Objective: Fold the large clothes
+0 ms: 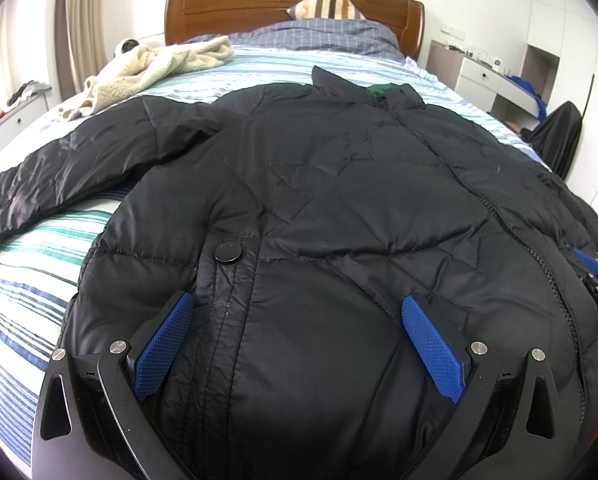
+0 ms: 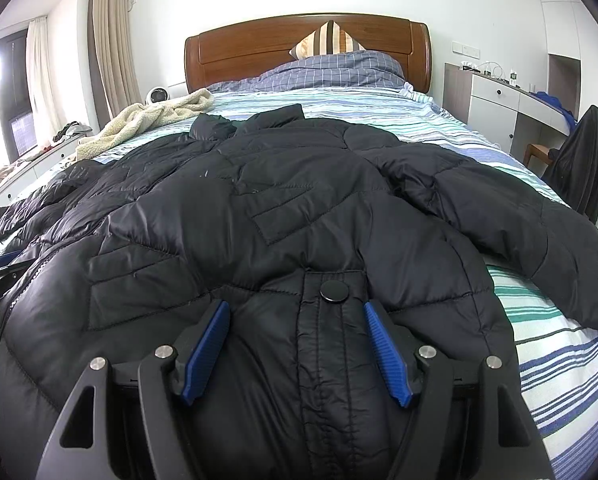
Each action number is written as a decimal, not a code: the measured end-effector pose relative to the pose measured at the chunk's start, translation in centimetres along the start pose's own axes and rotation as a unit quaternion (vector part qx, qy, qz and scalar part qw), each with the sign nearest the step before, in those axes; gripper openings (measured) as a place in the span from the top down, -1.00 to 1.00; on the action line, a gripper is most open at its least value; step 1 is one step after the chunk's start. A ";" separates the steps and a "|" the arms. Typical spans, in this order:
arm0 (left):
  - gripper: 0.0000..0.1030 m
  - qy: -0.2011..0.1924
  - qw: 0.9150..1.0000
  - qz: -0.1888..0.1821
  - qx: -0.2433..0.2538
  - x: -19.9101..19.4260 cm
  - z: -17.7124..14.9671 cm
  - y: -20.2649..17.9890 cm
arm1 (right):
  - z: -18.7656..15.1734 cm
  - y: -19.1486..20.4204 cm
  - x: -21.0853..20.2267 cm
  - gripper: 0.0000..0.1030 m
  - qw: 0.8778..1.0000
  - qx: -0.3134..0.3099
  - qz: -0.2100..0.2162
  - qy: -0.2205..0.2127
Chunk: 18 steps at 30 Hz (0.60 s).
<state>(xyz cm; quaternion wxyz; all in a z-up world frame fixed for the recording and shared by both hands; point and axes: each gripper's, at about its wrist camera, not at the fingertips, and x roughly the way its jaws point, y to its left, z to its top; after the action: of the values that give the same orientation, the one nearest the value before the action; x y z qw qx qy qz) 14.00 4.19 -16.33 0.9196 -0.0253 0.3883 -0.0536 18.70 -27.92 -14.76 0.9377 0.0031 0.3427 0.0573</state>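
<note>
We see the black puffer jacket (image 1: pixel 339 200) spread front-up across the striped bed (image 1: pixel 27 280), sleeves out, ready for folding. Left gripper (image 1: pixel 295 308) and right gripper (image 2: pixel 297 316) hover at the hem, jaws apart, gripping nothing, presumably poised to pinch it.

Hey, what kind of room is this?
A bedroom, most likely: a bed with a wooden headboard, a striped pillow, and a black jacket spread across the sheet.
</note>
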 end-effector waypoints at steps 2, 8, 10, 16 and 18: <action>-0.99 0.003 1.000 0.005 0.002 0.1 0.0 -0.1 | 0.0 0.0 0.0 -0.37 1.000 0.000 0.000 0.000; -0.99 0.012 1.000 0.008 0.002 0.4 0.3 -0.3 | 0.0 0.0 0.0 -0.37 1.000 0.000 0.000 0.000; -0.99 0.021 1.000 0.013 0.003 0.4 0.5 -0.4 | 0.0 0.0 0.0 -0.37 1.000 0.000 0.001 0.001; -0.99 0.068 0.997 0.027 -0.007 0.0 0.9 -0.8 | -0.1 -0.1 0.1 -0.37 1.000 0.003 0.003 0.008; -0.99 0.081 0.996 0.032 0.000 -0.3 0.7 -1.1 | -0.1 -0.1 0.1 -0.37 1.000 0.004 0.003 0.012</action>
<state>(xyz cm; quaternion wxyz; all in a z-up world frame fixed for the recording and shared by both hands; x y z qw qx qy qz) 14.17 3.18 -15.55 0.8864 -0.0081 0.4621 -0.0262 18.74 -28.00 -14.88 0.9333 0.0071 0.3540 0.0593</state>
